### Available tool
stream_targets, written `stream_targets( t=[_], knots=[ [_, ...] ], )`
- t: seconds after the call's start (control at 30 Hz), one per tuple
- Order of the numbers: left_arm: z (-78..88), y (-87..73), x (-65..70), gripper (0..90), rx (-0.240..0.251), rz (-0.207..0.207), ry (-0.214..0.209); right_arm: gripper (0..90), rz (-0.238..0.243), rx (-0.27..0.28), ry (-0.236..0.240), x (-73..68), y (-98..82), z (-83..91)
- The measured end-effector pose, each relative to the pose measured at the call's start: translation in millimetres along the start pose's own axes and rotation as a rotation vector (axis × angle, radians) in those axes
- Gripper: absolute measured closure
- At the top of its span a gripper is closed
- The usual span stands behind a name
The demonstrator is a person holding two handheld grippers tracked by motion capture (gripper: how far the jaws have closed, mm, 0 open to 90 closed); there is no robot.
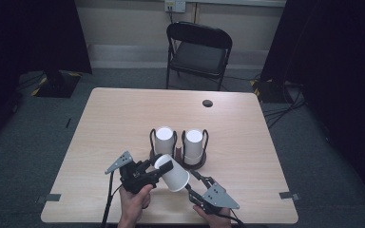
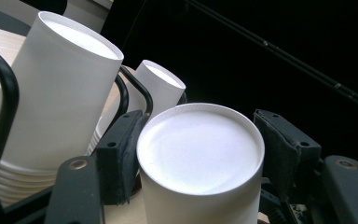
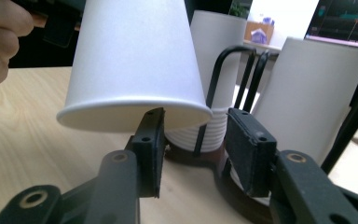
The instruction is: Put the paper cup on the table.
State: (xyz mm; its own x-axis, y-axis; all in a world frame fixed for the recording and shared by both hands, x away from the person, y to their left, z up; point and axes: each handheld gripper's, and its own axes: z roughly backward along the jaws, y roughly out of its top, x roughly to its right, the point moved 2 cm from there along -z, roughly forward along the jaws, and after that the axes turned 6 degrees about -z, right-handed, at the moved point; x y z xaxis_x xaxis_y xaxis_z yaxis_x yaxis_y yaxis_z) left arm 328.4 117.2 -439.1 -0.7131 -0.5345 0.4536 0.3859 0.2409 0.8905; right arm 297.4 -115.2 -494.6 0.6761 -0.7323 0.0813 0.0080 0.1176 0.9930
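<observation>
A white paper cup (image 1: 173, 175) hangs tilted over the table's front middle, its closed end toward my left gripper (image 1: 161, 167). That gripper is shut on the closed end; in the left gripper view the pads (image 2: 121, 154) press both sides of the cup (image 2: 200, 154). My right gripper (image 1: 190, 180) sits at the cup's open rim. In the right gripper view its jaws (image 3: 196, 126) stand apart, and the cup (image 3: 130, 60) has its rim just over the left jaw without being squeezed. Two stacks of upturned white cups (image 1: 164, 138) (image 1: 193, 145) stand in black wire holders just behind.
The wooden table (image 1: 123, 118) has a round cable hole (image 1: 207, 103) at its far right. A black folding chair (image 1: 198, 50) stands beyond the far edge. The wire holder loops (image 3: 223, 79) rise close to the right of the held cup. A hand (image 3: 0, 42) is at the left.
</observation>
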Motion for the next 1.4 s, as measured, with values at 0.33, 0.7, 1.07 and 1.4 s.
stream_targets(
  t=[0.33, 0.7, 1.07, 1.4],
  knots=[
    [-7.0, -4.0, 4.5, 35.2, -0.014, 0.034, -0.032, 68.5, 0.038, 0.069, 0.019, 0.6, 4.6, -9.1],
    [-13.5, -5.8, 9.7, 34.7, -0.035, 0.019, -0.074, 72.1, 0.058, 0.11, 0.006, 1.7, 5.1, -11.8],
    [-11.2, -5.6, 12.6, 31.2, -0.018, -0.034, -0.056, 81.1, 0.065, 0.141, 0.039, 0.8, 6.8, -7.0],
    [-8.2, -5.0, 9.5, 31.9, 0.008, -0.063, -0.018, 83.4, 0.056, 0.106, 0.026, 3.7, 7.9, -3.7]
  ],
)
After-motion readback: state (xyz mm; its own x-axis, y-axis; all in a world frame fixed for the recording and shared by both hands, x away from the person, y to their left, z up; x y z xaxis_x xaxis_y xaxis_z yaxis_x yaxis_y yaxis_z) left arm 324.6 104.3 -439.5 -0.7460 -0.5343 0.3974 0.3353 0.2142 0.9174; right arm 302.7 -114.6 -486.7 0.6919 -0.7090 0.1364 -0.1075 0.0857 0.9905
